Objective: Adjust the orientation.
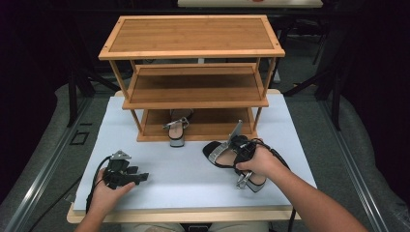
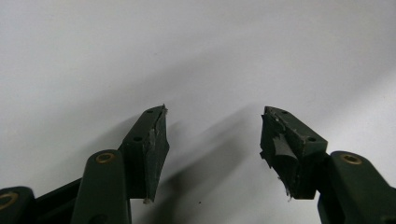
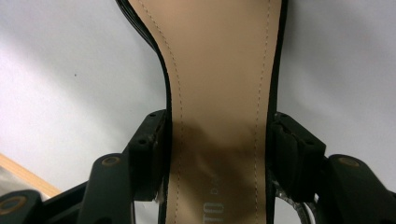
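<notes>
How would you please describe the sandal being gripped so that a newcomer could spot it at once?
Start at the bamboo shoe rack on the white table. In front of its right end lies a black heeled sandal with a tan insole, clamped across its sides by the right tongs. Its twin sits on the rack's bottom shelf instead.

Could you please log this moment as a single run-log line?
right gripper: shut on sandal on table | left gripper: open, empty, low over table | second sandal: bottom shelf of rack
</notes>
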